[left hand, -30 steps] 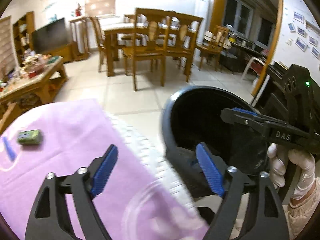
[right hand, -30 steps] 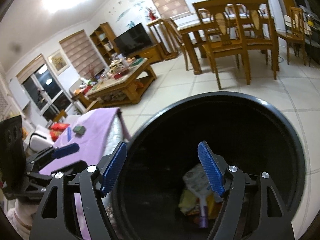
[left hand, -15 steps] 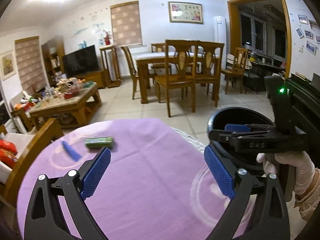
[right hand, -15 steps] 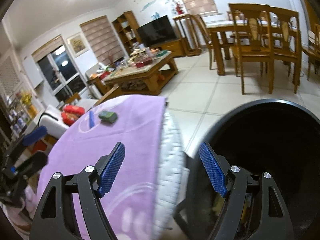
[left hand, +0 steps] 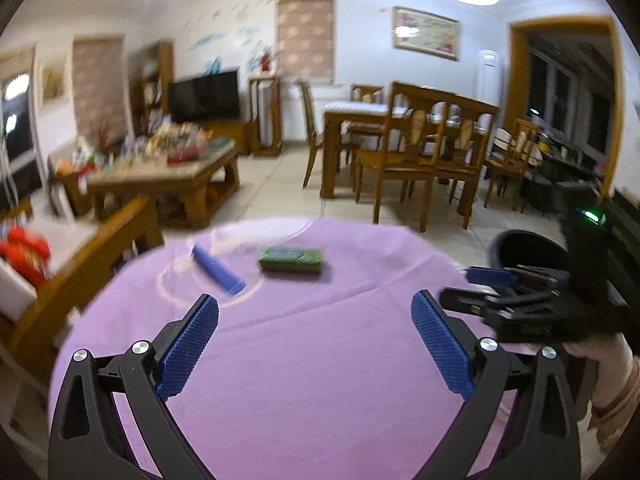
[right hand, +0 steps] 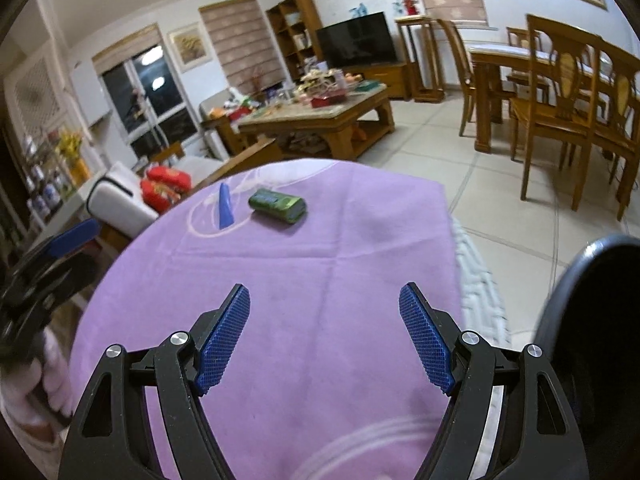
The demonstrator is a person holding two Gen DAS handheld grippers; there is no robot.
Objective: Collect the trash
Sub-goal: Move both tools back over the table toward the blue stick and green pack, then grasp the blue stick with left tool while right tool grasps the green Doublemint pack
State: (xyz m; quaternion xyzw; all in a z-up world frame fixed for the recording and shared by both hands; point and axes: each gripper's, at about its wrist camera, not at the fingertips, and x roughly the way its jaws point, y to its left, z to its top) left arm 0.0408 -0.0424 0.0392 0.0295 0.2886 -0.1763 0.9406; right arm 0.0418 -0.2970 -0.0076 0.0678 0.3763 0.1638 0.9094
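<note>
Two bits of trash lie on the purple cloth (right hand: 320, 280) in the upper middle of the frame: a green packet (right hand: 277, 205) and, just left of it, a smaller blue stick (right hand: 226, 212), and the black bin (right hand: 592, 320) sits at the right edge. Both the left gripper (left hand: 316, 344) and the right gripper (right hand: 324, 340) hang over the cloth with jaws wide apart and nothing between them

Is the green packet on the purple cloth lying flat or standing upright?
Lying flat: the green packet rests on its long side on the purple cloth.
</note>
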